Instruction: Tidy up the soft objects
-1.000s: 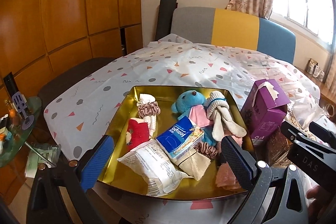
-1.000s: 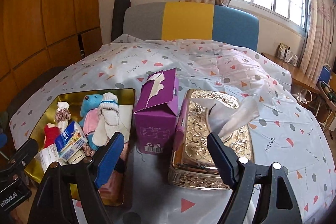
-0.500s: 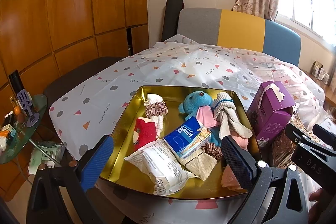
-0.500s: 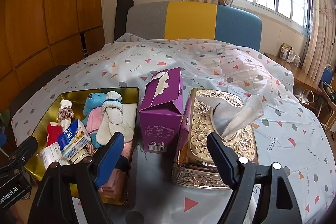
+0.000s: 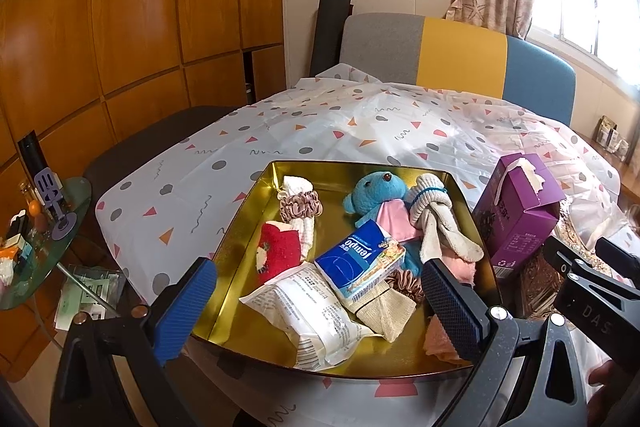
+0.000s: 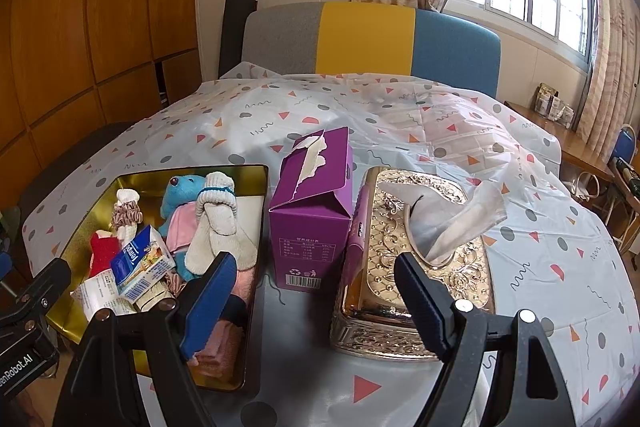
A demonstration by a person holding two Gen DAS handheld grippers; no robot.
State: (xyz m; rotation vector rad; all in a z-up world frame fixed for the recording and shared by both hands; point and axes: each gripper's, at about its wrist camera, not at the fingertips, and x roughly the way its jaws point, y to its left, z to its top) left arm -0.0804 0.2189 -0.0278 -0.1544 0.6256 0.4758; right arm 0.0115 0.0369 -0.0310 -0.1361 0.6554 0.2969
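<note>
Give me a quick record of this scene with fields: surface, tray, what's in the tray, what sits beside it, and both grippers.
surface: patterned tablecloth
tray: gold tray
contents: blue plush toy, tissue pack, white socks, red sock, scrunchie
beside: purple box, then ornate tissue box
left gripper: open, empty
right gripper: open, empty

One gold tray point(image 5: 256, 211). One blue plush toy point(image 5: 374, 189). Two scrunchies: one point(image 5: 300, 207) pinkish, one point(image 5: 404, 285) darker. One blue tissue pack point(image 5: 360, 265). One white snack packet point(image 5: 308, 311). One purple carton point(image 6: 310, 223). One ornate gold tissue box point(image 6: 416, 267). Possibly three or four socks and cloths, partly buried.
</note>
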